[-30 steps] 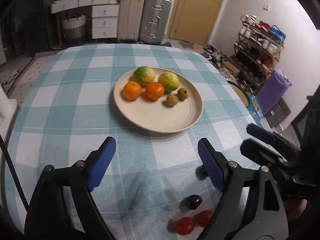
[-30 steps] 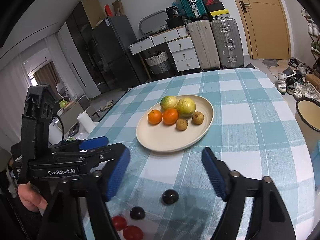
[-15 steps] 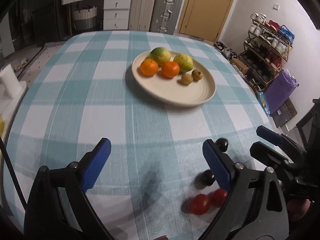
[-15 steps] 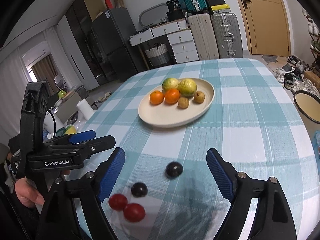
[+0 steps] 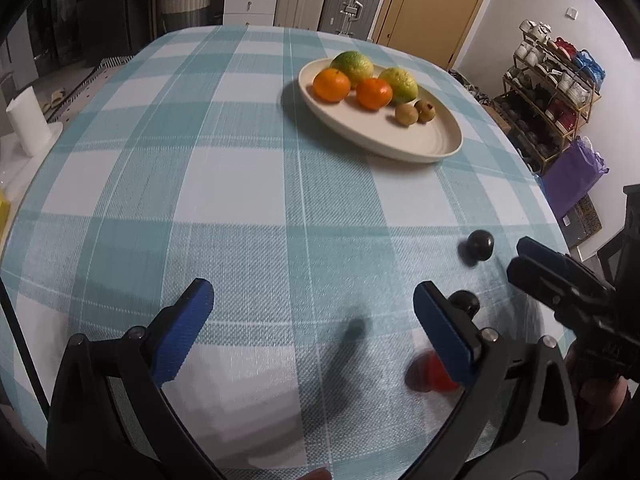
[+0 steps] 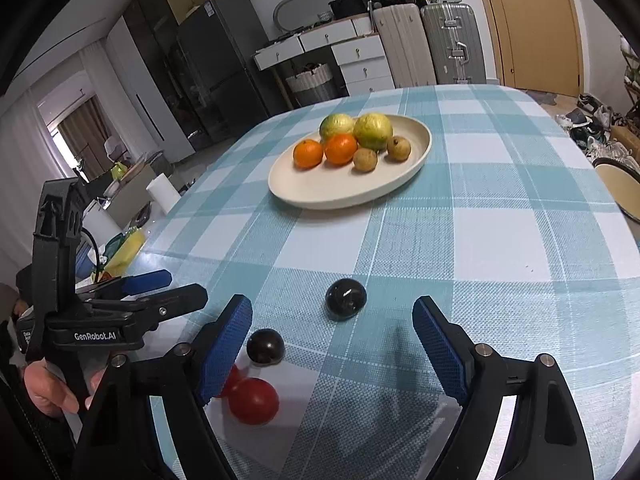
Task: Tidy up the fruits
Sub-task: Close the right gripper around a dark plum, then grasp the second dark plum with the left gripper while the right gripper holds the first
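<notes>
Both hand-held grippers, left (image 5: 312, 312) and right (image 6: 332, 320), gape wide, empty, over the tabletop (image 6: 500, 248). Right view shows two dark plums (image 6: 345, 299) and two tomatoes (image 6: 253, 400) (left view blurs, half-hides one tomato). Plate (image 6: 320, 192) holds the other fruit farther off.

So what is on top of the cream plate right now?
The plate holds two oranges, two yellow-green citrus fruits and two small brown fruits. Its near half is bare. Anything behind the citrus is hidden.
</notes>
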